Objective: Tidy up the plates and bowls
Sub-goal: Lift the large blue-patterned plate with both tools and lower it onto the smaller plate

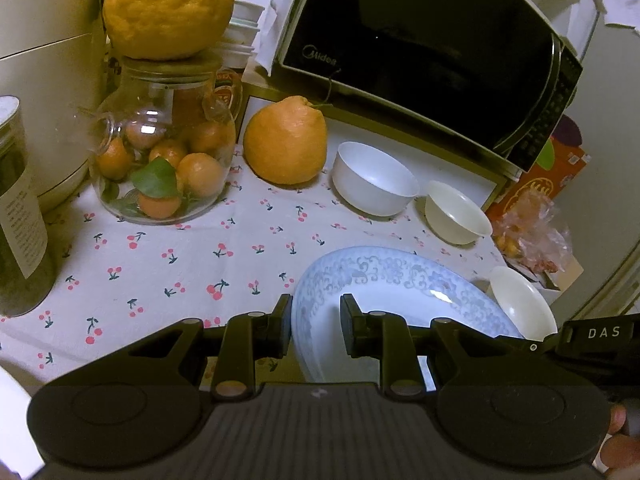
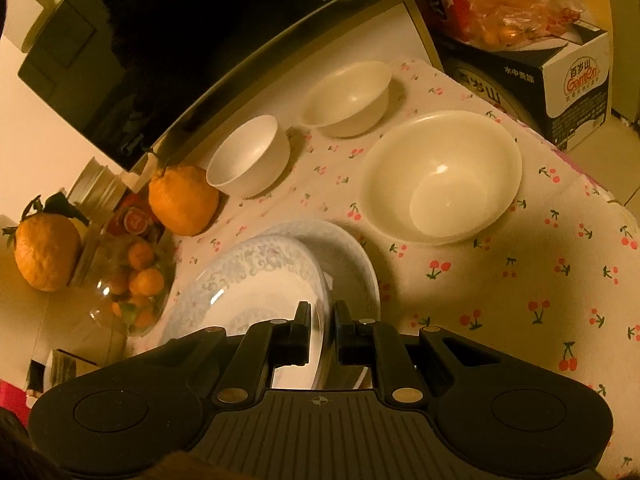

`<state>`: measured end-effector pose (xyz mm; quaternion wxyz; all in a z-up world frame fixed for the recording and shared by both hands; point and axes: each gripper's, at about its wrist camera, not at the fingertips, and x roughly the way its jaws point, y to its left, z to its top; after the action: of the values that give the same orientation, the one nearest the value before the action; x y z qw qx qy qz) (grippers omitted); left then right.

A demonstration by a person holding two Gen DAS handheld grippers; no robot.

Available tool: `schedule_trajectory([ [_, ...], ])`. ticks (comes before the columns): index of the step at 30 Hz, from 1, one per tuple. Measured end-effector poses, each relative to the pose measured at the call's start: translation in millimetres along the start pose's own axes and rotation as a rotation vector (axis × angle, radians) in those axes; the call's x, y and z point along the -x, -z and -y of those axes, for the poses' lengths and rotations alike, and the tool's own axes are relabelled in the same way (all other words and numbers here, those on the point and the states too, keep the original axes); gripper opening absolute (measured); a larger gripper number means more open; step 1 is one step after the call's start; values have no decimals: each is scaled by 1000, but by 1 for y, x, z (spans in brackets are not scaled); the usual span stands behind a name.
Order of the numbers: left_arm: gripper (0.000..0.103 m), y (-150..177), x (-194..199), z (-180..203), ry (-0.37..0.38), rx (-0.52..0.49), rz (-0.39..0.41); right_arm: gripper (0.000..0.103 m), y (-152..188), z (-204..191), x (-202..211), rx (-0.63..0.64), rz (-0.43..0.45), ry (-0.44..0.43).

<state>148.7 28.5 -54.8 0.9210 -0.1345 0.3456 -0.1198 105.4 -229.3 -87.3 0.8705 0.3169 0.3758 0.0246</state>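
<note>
Black glass-fronted microwave [image 1: 420,48] dominates the back of the table, raised on a pale shelf frame. Under it runs a white tablecloth [image 1: 180,252] printed with small red cherries, matte and slightly creased.

Left side is crowded: a round clear glass jar [image 1: 160,160] packed with small oranges and a green leaf, one large bumpy citrus [image 1: 168,8] balanced on its lid, a second citrus [image 1: 286,140] just beside it on the cloth. A dark labelled canister [image 1: 20,208] stands at the far left edge.

Patterned plate [image 1: 400,280], glossy, pale blue scrollwork around a wide rim, sits near the table's front. In the right wrist view a second plate [image 2: 352,256] of the same pattern lies under it, offset.

Three plain bowls beyond: a wide cream bowl [image 2: 440,176] to the right of the plates, a cream bowl [image 2: 348,96] and a smaller white bowl [image 2: 248,156] by the microwave base. All smooth, empty.

Left gripper [image 1: 316,328]: fingers pinch the upper plate's rim. Right gripper [image 2: 322,332]: fingers nearly together, clamping the rim edge-on from the opposite side.
</note>
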Motion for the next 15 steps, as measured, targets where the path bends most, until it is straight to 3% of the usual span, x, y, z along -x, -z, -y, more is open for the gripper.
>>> schedule_trajectory([
  [15,21,10,-11,13,-42,-86,18,13,-3,6,-5,13,30,32],
])
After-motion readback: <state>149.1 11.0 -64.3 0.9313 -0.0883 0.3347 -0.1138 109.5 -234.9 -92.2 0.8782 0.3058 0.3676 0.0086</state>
